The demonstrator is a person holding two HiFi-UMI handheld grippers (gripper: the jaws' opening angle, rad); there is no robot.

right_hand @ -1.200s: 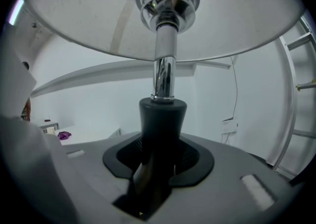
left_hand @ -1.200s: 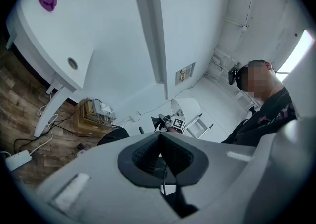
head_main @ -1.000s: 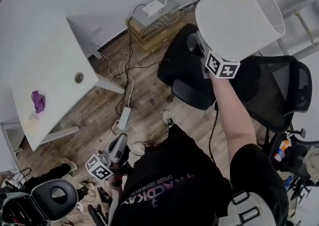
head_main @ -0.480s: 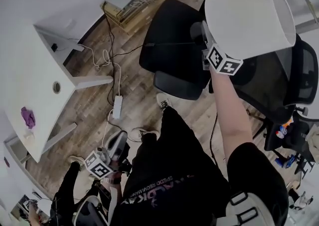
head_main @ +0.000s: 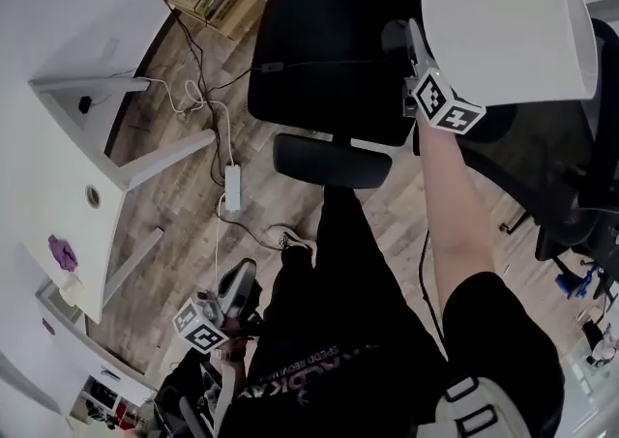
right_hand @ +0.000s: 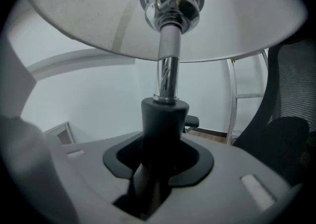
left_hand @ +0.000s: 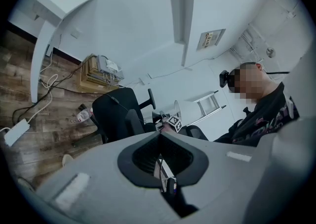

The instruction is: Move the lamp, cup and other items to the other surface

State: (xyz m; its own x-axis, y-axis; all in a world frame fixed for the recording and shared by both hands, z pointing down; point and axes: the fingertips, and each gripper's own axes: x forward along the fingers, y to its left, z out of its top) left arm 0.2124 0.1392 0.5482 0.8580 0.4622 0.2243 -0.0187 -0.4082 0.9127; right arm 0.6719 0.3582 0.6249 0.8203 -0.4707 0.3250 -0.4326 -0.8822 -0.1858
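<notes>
The lamp has a white drum shade (head_main: 508,30) and a chrome stem (right_hand: 168,69) on a black collar. My right gripper (head_main: 416,59) is shut on that collar (right_hand: 160,119) and holds the lamp upright in the air, above a black office chair (head_main: 329,49). In the right gripper view the shade (right_hand: 89,15) fills the top of the picture. My left gripper (head_main: 235,291) hangs low by the person's leg, its jaws together (left_hand: 159,136) with no task object between them. From there the lamp (left_hand: 190,111) shows small and far off. No cup is in view.
A white desk (head_main: 39,185) with a purple item (head_main: 63,252) stands at the left. Cables and a power strip (head_main: 232,185) lie on the wood floor. A second, mesh-backed chair (head_main: 571,194) is at the right. A ladder (left_hand: 207,104) leans on the far wall.
The person has turned: the desk has slid to the picture's left edge and the black chair now lies under the lamp. The left gripper has sunk lower. The lamp stays gripped.
</notes>
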